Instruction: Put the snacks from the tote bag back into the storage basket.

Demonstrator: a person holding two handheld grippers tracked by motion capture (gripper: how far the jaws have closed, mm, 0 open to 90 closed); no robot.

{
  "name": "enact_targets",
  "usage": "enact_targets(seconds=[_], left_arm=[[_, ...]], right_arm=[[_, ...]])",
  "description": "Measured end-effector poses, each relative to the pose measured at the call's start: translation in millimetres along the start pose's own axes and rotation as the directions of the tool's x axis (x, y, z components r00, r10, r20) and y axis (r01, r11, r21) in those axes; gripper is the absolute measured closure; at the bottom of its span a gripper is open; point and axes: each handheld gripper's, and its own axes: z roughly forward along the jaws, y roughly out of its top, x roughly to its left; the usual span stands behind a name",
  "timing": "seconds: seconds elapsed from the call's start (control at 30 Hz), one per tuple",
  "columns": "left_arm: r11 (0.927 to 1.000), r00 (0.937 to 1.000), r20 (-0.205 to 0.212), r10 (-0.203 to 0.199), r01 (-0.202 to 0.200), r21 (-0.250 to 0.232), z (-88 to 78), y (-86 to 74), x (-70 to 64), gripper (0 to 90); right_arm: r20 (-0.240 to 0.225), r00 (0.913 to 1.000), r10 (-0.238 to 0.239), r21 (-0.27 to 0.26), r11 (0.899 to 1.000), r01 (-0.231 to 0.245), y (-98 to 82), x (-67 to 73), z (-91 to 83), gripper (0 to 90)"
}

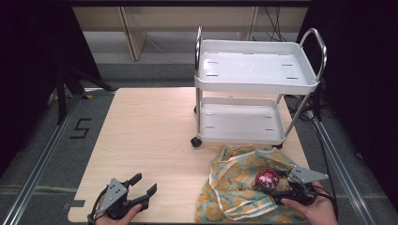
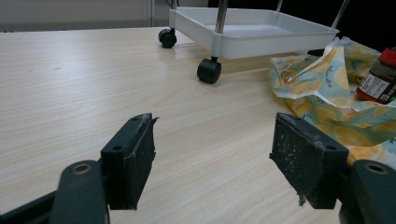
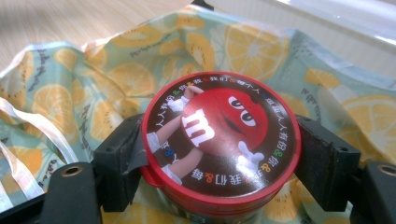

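Two black jaws of the right gripper [image 3: 219, 154] were clamped on a red-lidded candy jar [image 3: 220, 140] atop the lemon-print bag [image 3: 116, 70]; a straight, level lift was advised, while the left gripper [image 2: 212, 163] was held wide open.

Left hand [image 1: 123, 216]: enters at the bottom edge, palm wrapped around the black two-jaw left gripper [image 1: 143, 185], grey three-cornered plate on top, jaws spread wide with nothing between them, held low and pointing forward-right.

Right hand [image 1: 315, 212]: at the bottom right edge, holding the black two-jaw right gripper [image 1: 267, 182], jaws pointing left, pads pressed against a red-lidded round candy jar [image 3: 219, 140].
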Motion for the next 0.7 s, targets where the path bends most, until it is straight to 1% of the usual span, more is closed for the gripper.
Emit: enact_targets(seconds=[0.07,0.1,0.13,0.17,0.2,0.23,0.27,0.3,0.33,0.4,0.47,0.5,0.53,0.57,0.6,0.63,0.67,0.7], left_arm=[[1.0,1.0,0.001,0.001,-0.001,-0.002,0.1,-0.1,0.2,29.3],[1.0,1.0,0.001,0.0,0.0,-0.003,0.1,-0.1,0.1,29.3],[1.0,1.0,0.001,0.0,0.0,-0.003,0.1,-0.1,0.1,29.3],[1.0,1.0,0.002,-0.002,0.002,-0.005,0.5,-0.2,0.2,29.3],[1.0,1.0,0.0,-0.002,0.002,-0.002,0.4,-0.1,0.0,29.3],[1.0,1.0,0.004,-0.003,0.003,-0.007,0.9,-0.3,0.0,29.3],[1.0,1.0,0.004,-0.003,0.003,-0.007,0.9,-0.3,0.0,29.3],[1.0,1.0,0.008,-0.001,0.001,-0.009,0.9,-0.4,0.2,29.3],[1.0,1.0,0.004,-0.001,0.001,-0.005,0.0,-0.2,0.3,29.3],[0.9999,0.9999,0.011,0.001,0.0,-0.011,0.5,-0.5,1.0,29.3],[1.0,1.0,0.002,0.002,-0.002,-0.001,-0.1,-0.1,0.9,29.3],[1.0,1.0,0.002,0.0,0.0,-0.005,0.2,-0.2,0.4,29.3],[1.0,1.0,0.002,0.0,0.0,-0.005,0.2,-0.2,0.4,29.3],[0.9999,0.9999,0.012,-0.002,0.002,-0.012,0.9,-0.5,0.6,29.3],[1.0,1.0,0.004,0.0,0.0,-0.006,0.4,-0.3,0.3,29.3],[1.0,1.0,-0.001,0.001,-0.001,-0.002,0.0,-0.1,0.2,29.3],[1.0,1.0,-0.001,0.001,-0.001,-0.002,0.0,-0.1,0.2,29.3],[0.9999,1.0,0.01,0.0,0.001,-0.01,0.7,-0.4,0.7,29.3]], right_arm=[[0.006,0.9997,-0.023,-0.015,1.0,0.023,1.6,-2.0,-1.0,26.0],[-0.003,0.9999,-0.015,-0.014,1.0,0.015,1.8,-1.6,-0.9,26.0],[-0.003,0.9999,-0.015,-0.014,1.0,0.015,1.8,-1.6,-0.9,26.0],[-0.001,0.9996,-0.028,-0.021,0.999,0.028,2.9,-2.3,-1.0,26.0],[-0.003,0.9999,0.011,-0.012,1.0,-0.011,3.4,0.6,-2.2,26.1],[-0.008,0.9999,-0.007,-0.016,1.0,0.006,4.1,-1.1,-1.9,26.1],[-0.008,0.9999,-0.007,-0.016,1.0,0.006,4.1,-1.1,-1.9,26.1],[-0.006,1.0,0.007,-0.016,1.0,-0.007,4.9,0.1,-2.3,26.1],[-0.014,0.9998,-0.017,-0.028,0.999,0.016,5.5,-2.5,-1.3,26.1],[-0.013,0.9997,-0.021,-0.031,0.999,0.021,5.8,-2.8,-1.0,26.0],[-0.015,0.9996,-0.022,-0.035,0.999,0.022,6.5,-2.1,-1.1,26.1],[-0.014,0.9998,0.011,-0.027,1.0,-0.012,8.1,0.5,-2.4,26.1],[-0.014,0.9998,0.011,-0.027,1.0,-0.012,8.1,0.5,-2.4,26.1],[-0.013,0.9997,-0.02,-0.04,0.999,0.02,9.0,-1.8,-1.6,26.1],[-0.013,0.9997,-0.02,-0.048,0.999,0.019,9.8,-2.0,-1.6,26.0],[-0.027,0.9995,0.017,-0.039,0.999,-0.018,10.7,0.2,-2.3,26.1],[-0.027,0.9995,0.017,-0.039,0.999,-0.018,10.7,0.2,-2.3,26.1],[-0.025,0.9996,-0.012,-0.05,0.999,0.011,11.7,-1.7,-2.0,26.0]])
